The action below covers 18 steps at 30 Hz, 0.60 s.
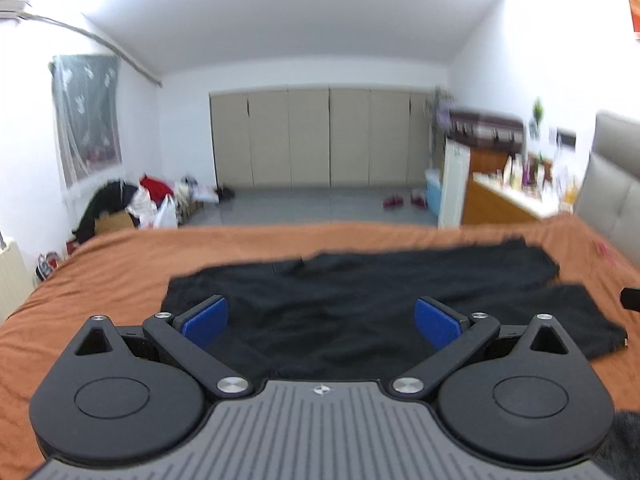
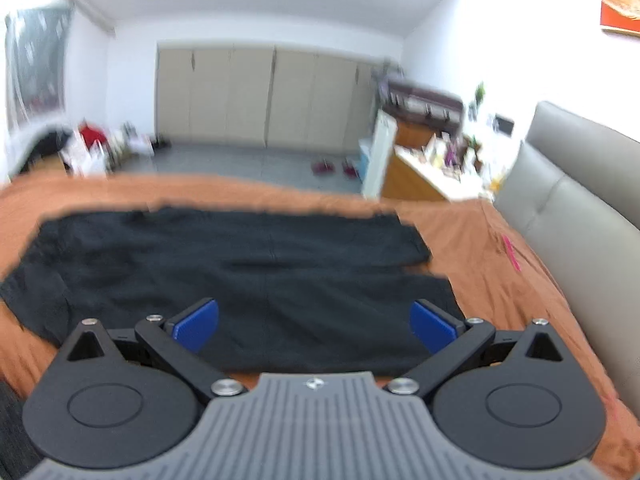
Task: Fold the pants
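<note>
**Black pants, laid flat on bed: both claws empty**

Left claw [image 1: 322, 322]: spread wide, nothing between the blue pads [image 1: 205, 321]; hangs over the near edge of the pants [image 1: 360, 288]. Right claw [image 2: 314, 326]: likewise wide and empty, over the near leg.

Pants: one pair, black, spread lengthwise across the orange bed [image 1: 100, 272], waist to the left, both legs running right, a narrow gap between them near the cuffs.

Handling (judged): light, limp cloth; matte, so probably not slippery. It will sag and crease wherever unsupported, and nothing about it looks fragile. Best pinched at edges, the left claw at the waistband, the right at a cuff, so the fold line stays taut between them.

View differences: the left wrist shows the waist end and its corner close up, plus a dark tip [image 1: 631, 298] at the right margin, too little seen to identify. The right wrist shows both cuffs, the grey headboard [image 2: 580, 208] and a pink item [image 2: 511, 252] beyond the pants. Both views are blurred.
</note>
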Available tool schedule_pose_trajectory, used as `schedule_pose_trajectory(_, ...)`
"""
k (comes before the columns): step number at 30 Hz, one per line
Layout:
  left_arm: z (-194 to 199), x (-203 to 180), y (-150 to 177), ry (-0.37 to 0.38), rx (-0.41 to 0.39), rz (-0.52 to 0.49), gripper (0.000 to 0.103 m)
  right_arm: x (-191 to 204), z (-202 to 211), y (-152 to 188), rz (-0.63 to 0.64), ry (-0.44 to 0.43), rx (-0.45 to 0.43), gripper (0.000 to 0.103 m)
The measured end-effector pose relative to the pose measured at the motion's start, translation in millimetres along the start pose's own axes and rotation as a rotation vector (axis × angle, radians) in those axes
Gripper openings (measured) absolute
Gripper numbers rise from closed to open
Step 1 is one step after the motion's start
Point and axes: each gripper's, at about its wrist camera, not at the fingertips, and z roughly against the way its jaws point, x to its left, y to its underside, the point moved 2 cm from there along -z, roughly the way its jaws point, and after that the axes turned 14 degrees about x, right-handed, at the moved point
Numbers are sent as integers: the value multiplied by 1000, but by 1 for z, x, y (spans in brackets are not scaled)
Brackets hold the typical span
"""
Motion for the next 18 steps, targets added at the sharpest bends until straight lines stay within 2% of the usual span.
schedule_pose_trajectory(4, 0, 5, 13, -19, -156, 2, 103, -2, 15, 14, 10, -57, -234, 98)
schedule_pose_trajectory(6, -11, 3, 14, -105, -109, 11, 103, 0, 12, 20, 35, -31, -286, 98)
schedule_pose_trajectory(8, -30, 5, 18, -104, -41, 15, 103, -2, 3, 26, 41, -14, -301, 98)
schedule_pose_trajectory(10, -46, 10, 25, -81, -27, 36, 103, -9, -9, 31, 8, -3, -292, 98)
schedule_pose_trajectory(13, -79, 16, 34, -191, 0, 141, 103, -34, -34, 38, -87, 0, -258, 98)
schedule_pose_trajectory(14, -93, 19, 34, -215, 46, 179, 103, -43, -45, 39, -107, 6, -234, 98)
schedule_pose_trajectory(15, -103, 25, 35, -212, 94, 209, 103, -52, -57, 39, -118, 14, -200, 98)
schedule_pose_trajectory(18, -133, 32, 36, -129, 171, 240, 103, -79, -93, 44, -130, 35, -101, 98)
